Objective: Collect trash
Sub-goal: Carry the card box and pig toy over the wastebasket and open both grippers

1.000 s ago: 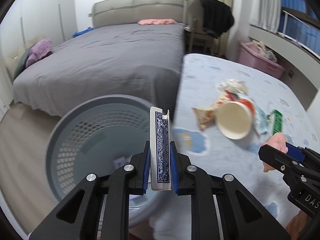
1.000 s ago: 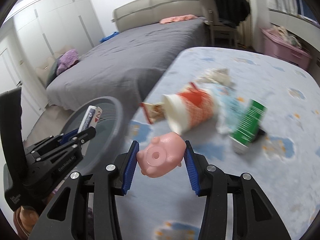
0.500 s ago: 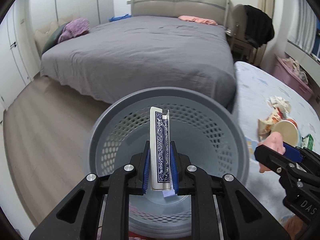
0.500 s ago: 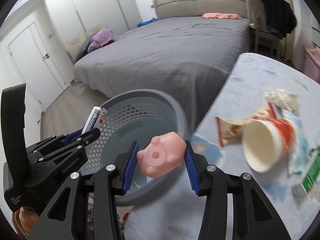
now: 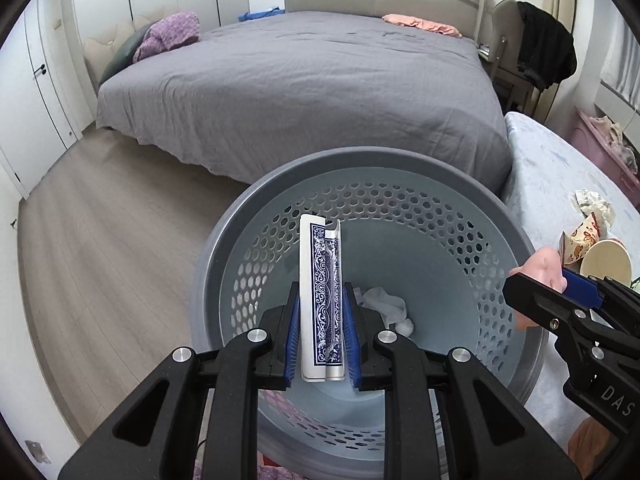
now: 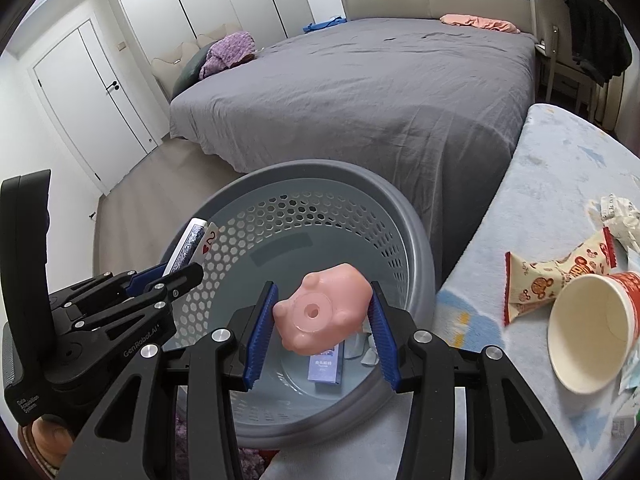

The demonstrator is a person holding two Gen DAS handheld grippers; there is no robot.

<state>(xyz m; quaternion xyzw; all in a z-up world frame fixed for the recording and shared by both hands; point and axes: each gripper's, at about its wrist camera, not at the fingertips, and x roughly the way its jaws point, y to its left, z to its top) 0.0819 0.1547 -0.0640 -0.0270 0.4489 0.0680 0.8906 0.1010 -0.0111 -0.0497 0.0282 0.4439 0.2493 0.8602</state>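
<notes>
Two handheld grippers, both loaded, both over one grey perforated basket [image 5: 472, 196].

Left gripper [image 5: 320, 344]: jaws clamped on a thin stack of playing cards [image 5: 322, 300], blue patterned backs, held upright on edge above the basket's opening; the exact card count cannot be read. From the right wrist view one face shows a red two of hearts at the corner.

Right gripper [image 6: 322, 322]: blue pads pressed against both sides of one pink rubber pig toy [image 6: 322, 312], its underside with a round hole facing the camera, held above the basket's near rim.

Basket contents, visible: one crumpled white tissue [image 5: 386, 308]; one small purple-blue packet [image 6: 325, 366] lying flat on the bottom.

Pale blue printed table cover [image 6: 540, 184], just right of the basket, carrying: one paper cup [image 6: 588, 332], red outside, white inside, lying on its side with its mouth toward the camera; one snack wrapper [image 6: 556, 276] with cartoon print, touching the cup; one crumpled white paper [image 6: 618, 216] beyond the wrapper.

Background: one bed [image 5: 304, 92] with grey cover, one pink cloth [image 5: 420, 24] near its headboard.
</notes>
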